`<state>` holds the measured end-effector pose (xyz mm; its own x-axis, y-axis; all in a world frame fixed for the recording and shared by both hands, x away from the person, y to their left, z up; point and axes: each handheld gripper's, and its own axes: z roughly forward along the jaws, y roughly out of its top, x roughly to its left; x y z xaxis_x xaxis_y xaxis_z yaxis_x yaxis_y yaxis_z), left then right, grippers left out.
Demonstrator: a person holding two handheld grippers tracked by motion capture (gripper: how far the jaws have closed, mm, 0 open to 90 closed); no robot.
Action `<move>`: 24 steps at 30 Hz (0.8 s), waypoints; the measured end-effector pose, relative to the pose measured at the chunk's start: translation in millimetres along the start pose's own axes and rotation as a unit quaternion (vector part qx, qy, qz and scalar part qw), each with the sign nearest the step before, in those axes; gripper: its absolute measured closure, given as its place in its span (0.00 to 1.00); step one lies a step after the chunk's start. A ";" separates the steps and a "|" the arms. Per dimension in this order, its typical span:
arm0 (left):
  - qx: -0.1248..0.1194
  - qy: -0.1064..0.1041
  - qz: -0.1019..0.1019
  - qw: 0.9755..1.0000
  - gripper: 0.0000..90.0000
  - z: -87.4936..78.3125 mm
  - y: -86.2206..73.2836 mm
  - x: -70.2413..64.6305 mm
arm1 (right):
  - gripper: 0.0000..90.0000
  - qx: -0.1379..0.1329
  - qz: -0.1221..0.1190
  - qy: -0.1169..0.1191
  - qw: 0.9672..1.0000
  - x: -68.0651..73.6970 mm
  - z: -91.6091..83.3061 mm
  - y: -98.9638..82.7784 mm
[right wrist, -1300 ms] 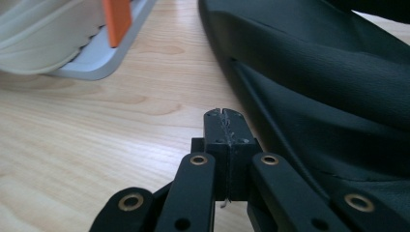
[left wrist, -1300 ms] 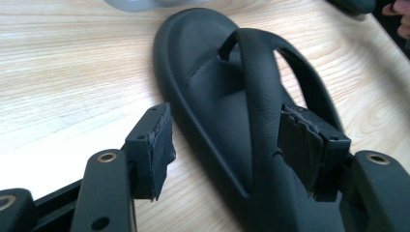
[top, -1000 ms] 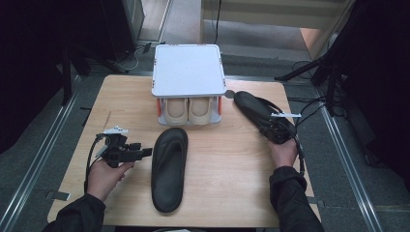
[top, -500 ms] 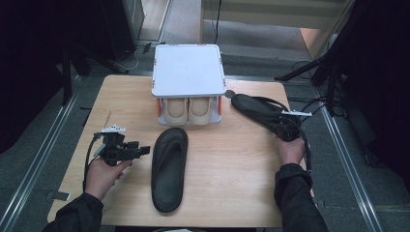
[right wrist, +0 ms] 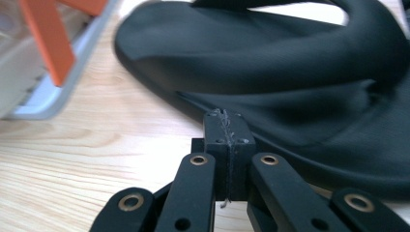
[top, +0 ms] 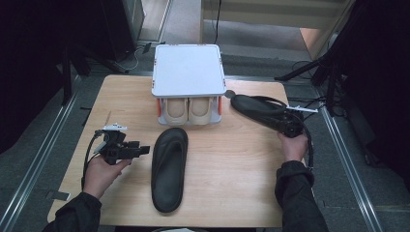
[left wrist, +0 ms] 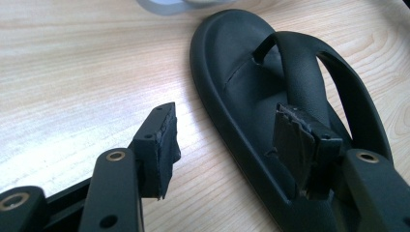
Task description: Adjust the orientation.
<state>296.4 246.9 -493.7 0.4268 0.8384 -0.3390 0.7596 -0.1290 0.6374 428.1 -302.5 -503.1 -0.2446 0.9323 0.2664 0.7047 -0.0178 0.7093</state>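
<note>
While the two black sandals are on the table, they lie well apart. The first sandal [top: 169,169] lies flat at about 6 o'clock from the small white shelf [top: 188,70], sole down, toe toward the shelf. The second sandal [top: 258,110] lies at about 4 o'clock from the shelf, near its right leg, close to the table's [top: 232,193] right edge.

The left gripper [top: 140,151] is at 9 o'clock from the first sandal, just beside its rim. Its jaws have just been closing a little, but they are wide open and hold nothing; in the left gripper view one pad [left wrist: 162,145] is over bare wood and the other is over the sandal's [left wrist: 270,96] footbed, so the rim is between them, not yet pinched.

The right gripper [top: 289,126] is at the heel end of the second sandal. Its jaws are fully closed, pad against pad; whether they pinch a thin part of the sandal I cannot tell.

I judge the work is at an early stage: a beige pair [top: 188,110] already stands under the shelf top, and both black sandals are not stored yet.

The high view gives the whole layout. The right gripper view shows the shut pads [right wrist: 226,140] against the sandal [right wrist: 270,58] and the shelf's orange bracket [right wrist: 48,38].
</note>
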 end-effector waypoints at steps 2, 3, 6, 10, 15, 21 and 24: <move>0.000 0.003 0.002 1.000 0.48 -1.6 -0.3 1.0 | 1.00 -0.002 -0.006 0.004 1.000 8.4 1.2 3.3; -0.002 0.005 0.000 1.000 0.48 -2.0 -0.5 1.7 | 1.00 0.000 -0.009 0.006 1.000 12.1 3.2 5.1; -0.005 0.006 -0.004 1.000 0.48 -3.5 -1.0 4.3 | 1.00 0.003 -0.012 0.013 1.000 21.7 10.1 9.0; -0.002 0.006 -0.005 1.000 0.49 -4.7 -2.6 5.4 | 1.00 0.002 -0.012 0.017 1.000 31.8 19.0 15.6; -0.010 0.002 0.003 1.000 0.51 -8.3 -4.5 0.8 | 1.00 -0.004 -0.006 0.020 1.000 43.1 35.3 25.7; -0.009 0.009 0.002 1.000 0.51 -11.5 -9.8 2.2 | 1.00 0.001 -0.017 0.008 1.000 55.9 55.0 36.9; -0.009 0.010 0.001 1.000 0.51 -13.7 -12.3 2.6 | 1.00 -0.001 -0.018 -0.007 1.000 58.9 62.8 40.7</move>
<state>281.4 257.9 -492.9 0.4190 0.8482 -0.3241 0.7492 -0.1214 0.6511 484.2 -225.7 -499.5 -0.2607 0.9372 0.2316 0.6938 0.0151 0.7200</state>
